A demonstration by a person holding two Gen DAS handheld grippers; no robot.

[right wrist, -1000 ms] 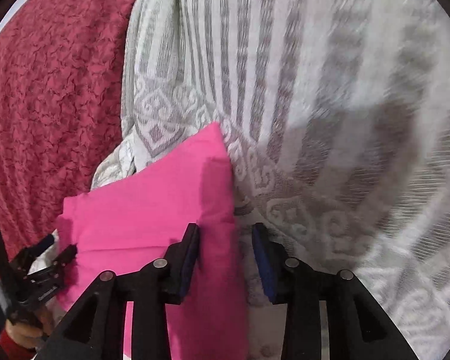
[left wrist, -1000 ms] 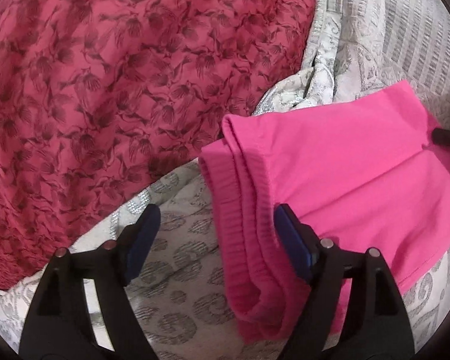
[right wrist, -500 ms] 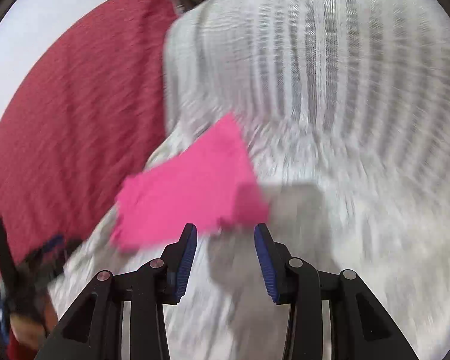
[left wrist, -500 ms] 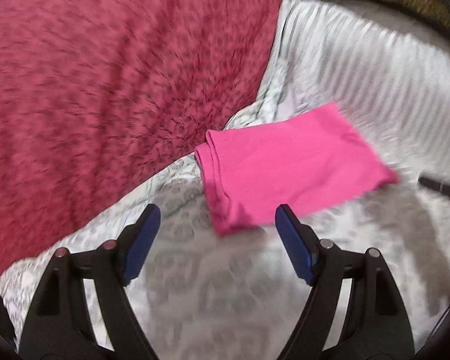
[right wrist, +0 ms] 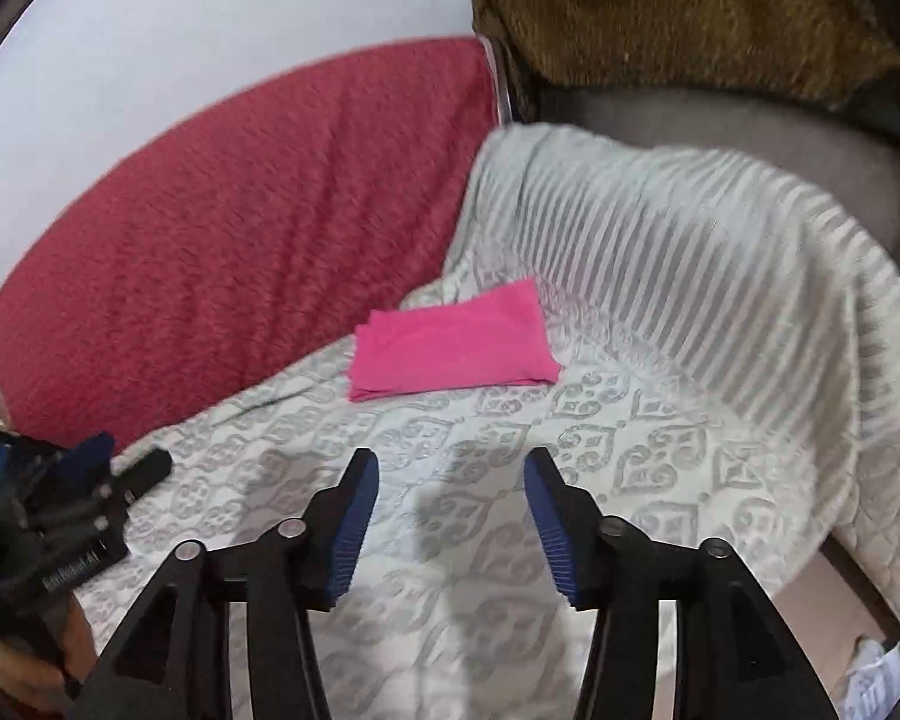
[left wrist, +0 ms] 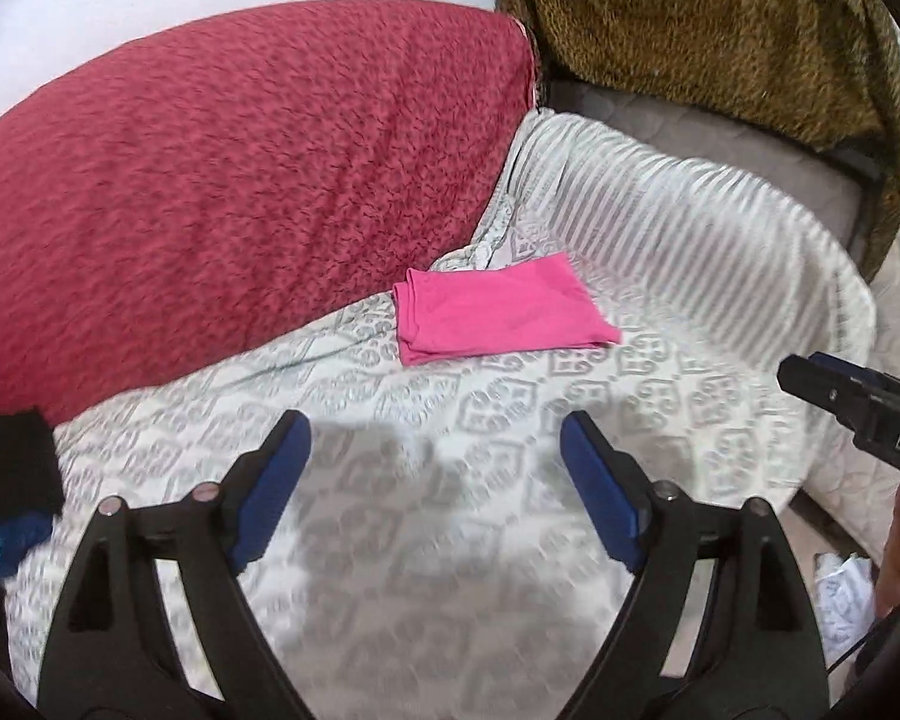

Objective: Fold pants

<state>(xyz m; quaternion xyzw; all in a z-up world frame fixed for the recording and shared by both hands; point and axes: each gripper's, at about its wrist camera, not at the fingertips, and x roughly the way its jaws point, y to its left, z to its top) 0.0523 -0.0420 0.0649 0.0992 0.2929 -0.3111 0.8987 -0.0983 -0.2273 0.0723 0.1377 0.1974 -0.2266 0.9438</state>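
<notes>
Patterned bedspread (left wrist: 450, 540) | folded pants (left wrist: 498, 309) by red pillow (left wrist: 210, 180) | both tools released, apart

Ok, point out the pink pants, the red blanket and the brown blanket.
pink pants (left wrist: 498, 312), left wrist view, middle of the top layer
red blanket (left wrist: 240, 192), left wrist view, its middle
brown blanket (right wrist: 660, 12), right wrist view, its middle

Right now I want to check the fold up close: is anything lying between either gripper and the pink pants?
Nothing visible: only bare patterned bedspread lies between the open left gripper, the open right gripper and the folded pink pants.
</notes>
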